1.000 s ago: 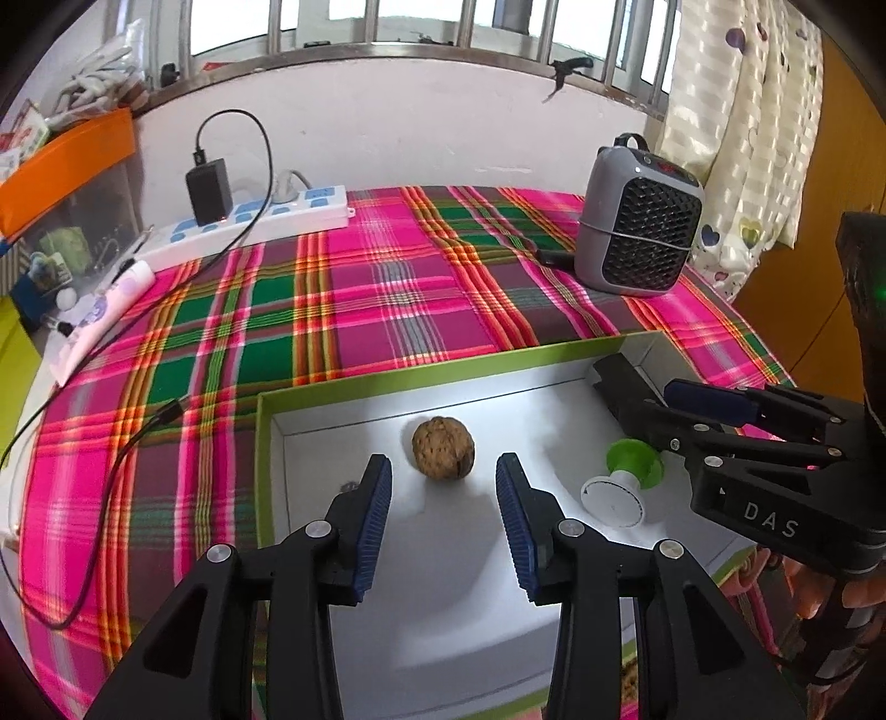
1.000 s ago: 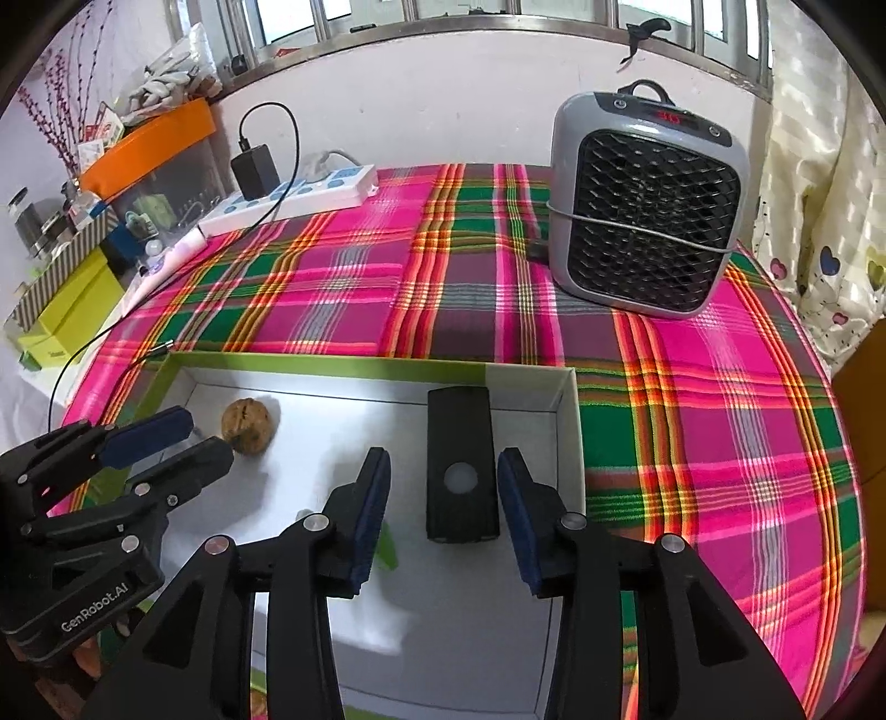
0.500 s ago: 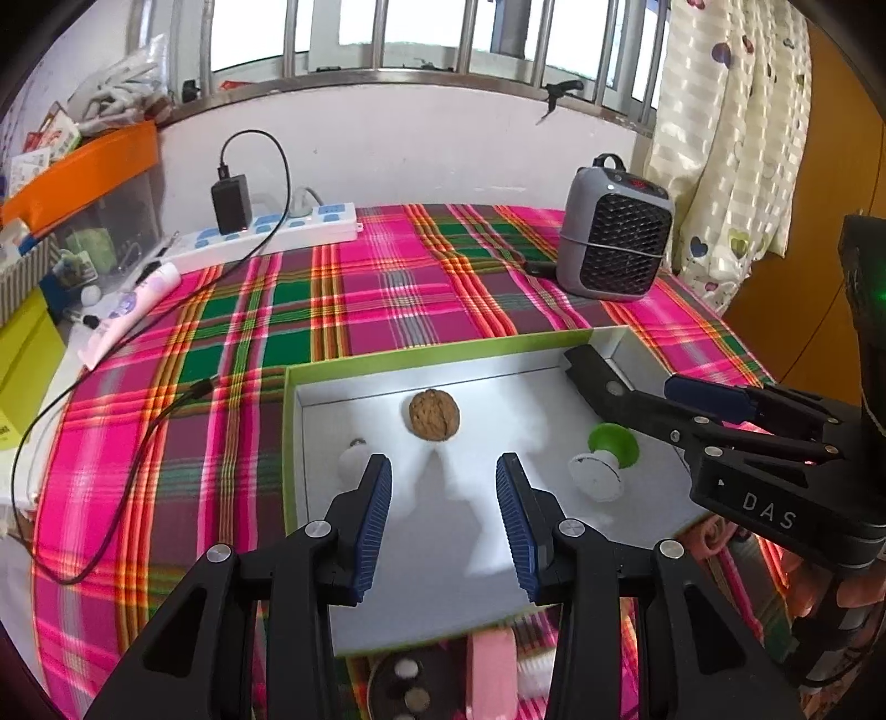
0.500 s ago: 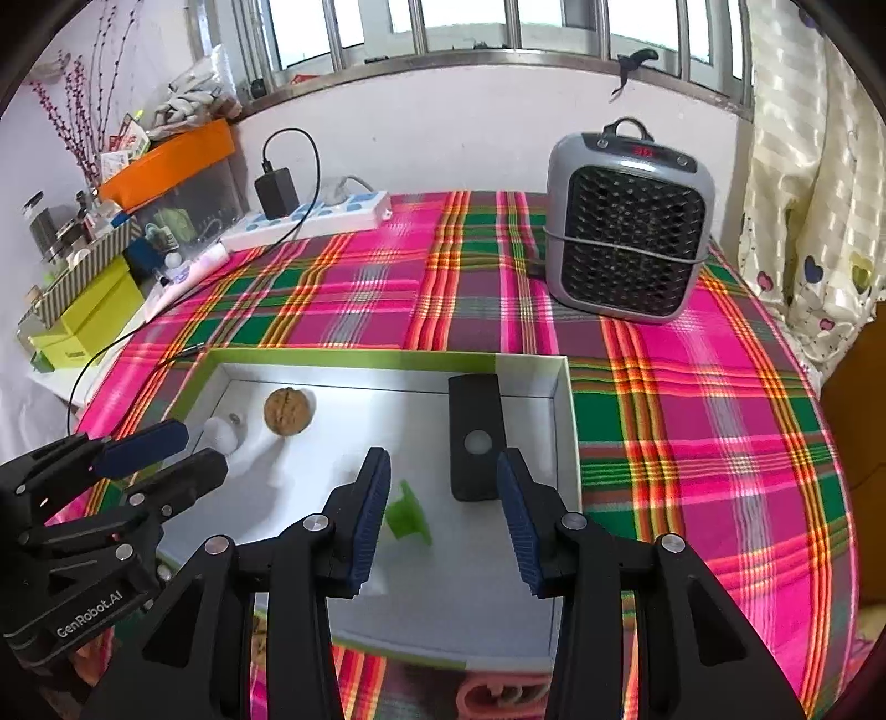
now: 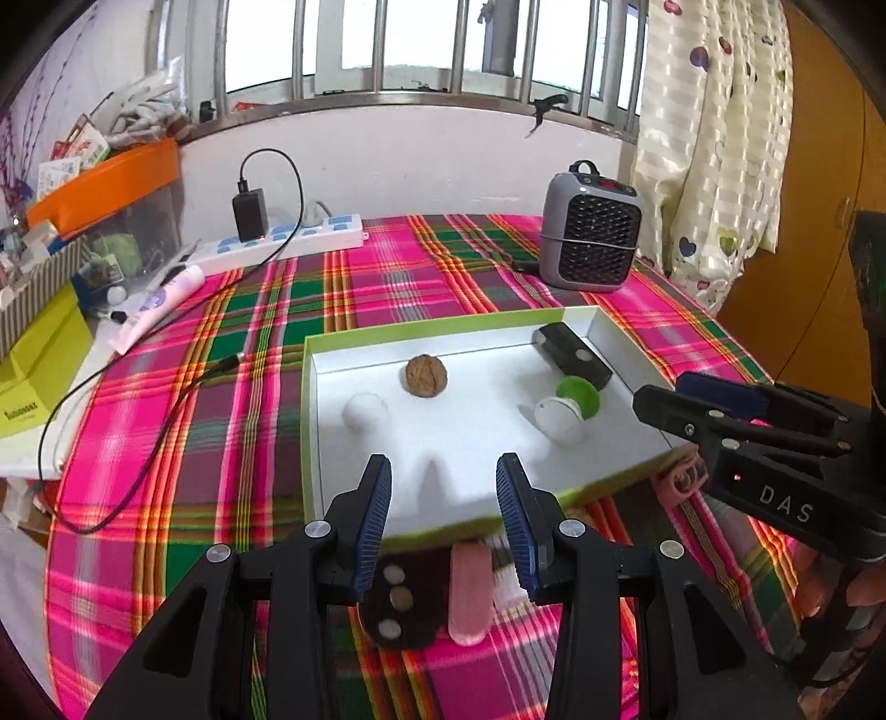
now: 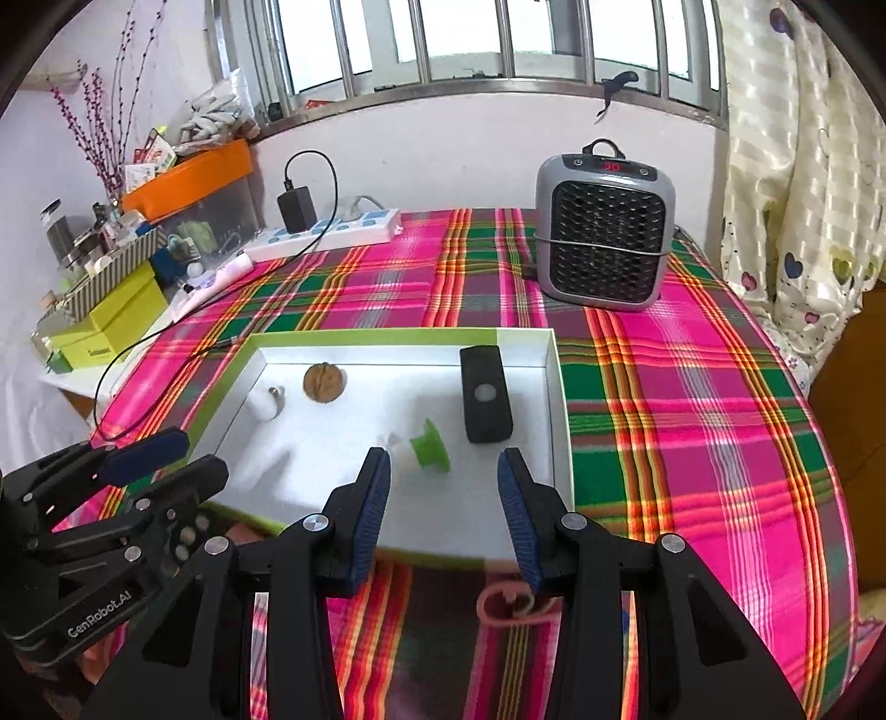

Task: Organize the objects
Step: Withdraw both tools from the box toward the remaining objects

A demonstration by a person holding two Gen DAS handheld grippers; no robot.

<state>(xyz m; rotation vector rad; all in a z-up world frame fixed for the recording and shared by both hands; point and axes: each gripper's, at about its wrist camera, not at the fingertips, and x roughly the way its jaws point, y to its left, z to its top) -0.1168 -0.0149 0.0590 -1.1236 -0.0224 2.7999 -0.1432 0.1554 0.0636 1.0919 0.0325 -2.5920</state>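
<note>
Both tools pitched down, side by side. Left tool [image 5: 443, 520] jaws parted, nothing between. Right tool [image 6: 443, 515] same; it sits at the left's 3 o'clock.

A: What's on the plaid cloth [image 6: 692, 421] at 12?
B: Grey heater [image 6: 603, 235], upright, red display lit. At 11, white power strip [image 6: 326, 235] w/ black charger [image 6: 296, 207] plugged in; its cable [image 5: 99, 410] runs down the cloth to 9.
A: Far left?
B: Orange-lidded bin [image 6: 196, 191], yellow-green boxes [image 6: 113, 315], pink tube [image 5: 160, 304]. Curtain [image 6: 797, 183] w/ hearts at 2, barred window [image 6: 498, 44] behind.
</note>
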